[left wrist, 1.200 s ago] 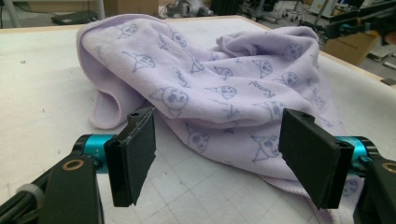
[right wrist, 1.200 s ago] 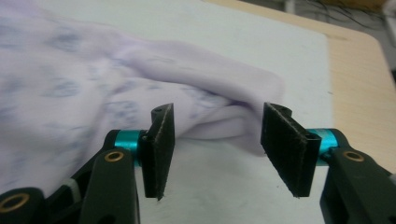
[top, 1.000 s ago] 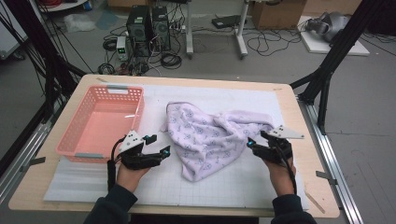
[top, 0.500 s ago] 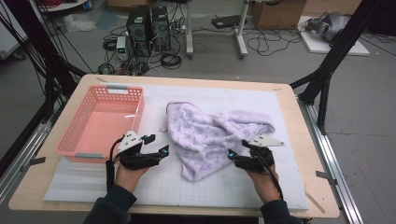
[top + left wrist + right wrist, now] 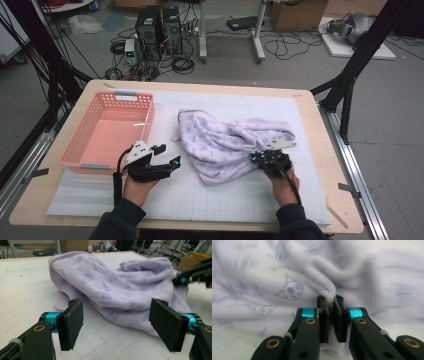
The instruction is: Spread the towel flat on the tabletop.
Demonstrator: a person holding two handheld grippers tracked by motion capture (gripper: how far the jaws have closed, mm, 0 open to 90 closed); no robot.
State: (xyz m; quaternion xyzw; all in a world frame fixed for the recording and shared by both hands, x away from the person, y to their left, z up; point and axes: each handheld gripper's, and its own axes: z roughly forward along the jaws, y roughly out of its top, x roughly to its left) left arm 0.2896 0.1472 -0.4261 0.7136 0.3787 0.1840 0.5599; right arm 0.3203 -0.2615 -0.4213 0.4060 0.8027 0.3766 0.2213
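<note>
— Towel [image 5: 225, 145] folds hide a lot from me. How much cloth sits between the pads of my right hand-held gripper [image 5: 331, 305] I can't tell; its far side blurs out.

— What can you make out?

— Pale lilac terry with faint printed cat faces, crumpled in a heap at the middle of the tabletop [image 5: 310, 120], right of the pink basket [image 5: 107, 130]. My right hand-held gripper's jaws have just been closing and now pinch a fold at the towel's near right edge.

— And the left?

— My left hand-held gripper [image 5: 117, 320] stands wide open, just short of the towel, holding nothing.
</note>
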